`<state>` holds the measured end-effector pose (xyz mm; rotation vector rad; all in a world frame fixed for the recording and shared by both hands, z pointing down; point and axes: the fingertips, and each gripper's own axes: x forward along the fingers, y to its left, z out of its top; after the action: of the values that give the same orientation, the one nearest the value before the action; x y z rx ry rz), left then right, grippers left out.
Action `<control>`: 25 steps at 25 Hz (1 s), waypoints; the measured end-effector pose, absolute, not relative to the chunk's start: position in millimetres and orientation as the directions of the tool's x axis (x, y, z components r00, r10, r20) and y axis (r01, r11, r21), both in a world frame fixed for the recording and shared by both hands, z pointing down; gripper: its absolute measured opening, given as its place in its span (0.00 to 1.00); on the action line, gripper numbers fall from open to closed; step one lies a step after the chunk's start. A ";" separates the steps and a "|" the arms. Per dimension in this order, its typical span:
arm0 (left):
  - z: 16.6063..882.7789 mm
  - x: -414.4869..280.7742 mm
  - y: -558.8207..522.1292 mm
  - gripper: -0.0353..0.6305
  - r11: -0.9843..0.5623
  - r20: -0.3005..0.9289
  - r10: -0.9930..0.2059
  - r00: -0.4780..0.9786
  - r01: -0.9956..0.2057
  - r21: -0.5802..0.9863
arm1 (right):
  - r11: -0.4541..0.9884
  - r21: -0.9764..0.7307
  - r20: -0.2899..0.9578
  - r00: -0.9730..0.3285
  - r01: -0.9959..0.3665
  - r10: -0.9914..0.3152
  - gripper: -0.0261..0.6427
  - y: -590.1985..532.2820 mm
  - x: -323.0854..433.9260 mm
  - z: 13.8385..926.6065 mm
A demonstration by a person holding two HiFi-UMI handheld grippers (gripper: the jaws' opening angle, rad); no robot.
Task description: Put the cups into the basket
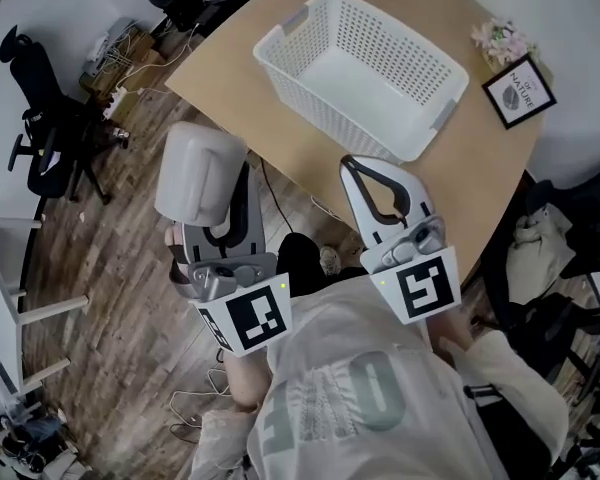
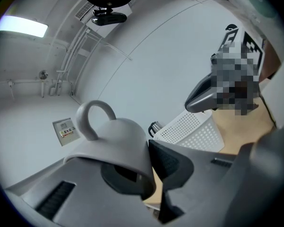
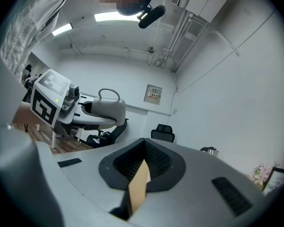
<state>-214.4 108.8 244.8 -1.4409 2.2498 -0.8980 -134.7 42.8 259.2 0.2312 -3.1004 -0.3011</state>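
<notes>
A pale grey cup (image 1: 198,173) hangs upside down in my left gripper (image 1: 225,208), which is shut on its rim, out over the floor left of the table. In the left gripper view the cup (image 2: 116,143) sits between the jaws with its handle up. The white perforated basket (image 1: 435,68) stands on the wooden table (image 1: 480,168), beyond both grippers and with nothing in it; its wall shows as the basket (image 2: 194,131) past the cup. My right gripper (image 1: 365,173) hovers at the table's near edge just short of the basket, shut with nothing held, as in the right gripper view (image 3: 142,162).
A framed picture (image 1: 518,91) and a small bunch of flowers (image 1: 500,40) sit at the table's right end. A black office chair (image 1: 40,138) stands on the wooden floor at left. Cables lie on the floor under the grippers.
</notes>
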 end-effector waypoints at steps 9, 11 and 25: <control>221.6 -239.5 52.4 0.13 0.209 0.026 -0.954 -0.298 -0.725 -0.656 | 0.942 0.198 -0.057 -0.962 -0.271 -0.265 0.03 6.2 -161.5 237.5; 216.6 -248.0 32.5 0.13 0.168 0.032 -0.968 -0.248 -0.741 -0.650 | 0.928 0.199 -0.073 -0.949 -0.316 -0.307 0.03 -5.8 -166.7 231.1; 181.8 -266.5 -114.5 0.13 -0.190 0.115 -0.981 0.154 -0.685 -0.703 | 0.762 0.169 -0.090 -0.779 -0.626 -0.620 0.03 -99.3 -191.4 202.9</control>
<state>-266.5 -114.5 181.8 -1.9418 1.5812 -0.7844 -191.4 -99.3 202.9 1.0522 -2.9751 -0.3016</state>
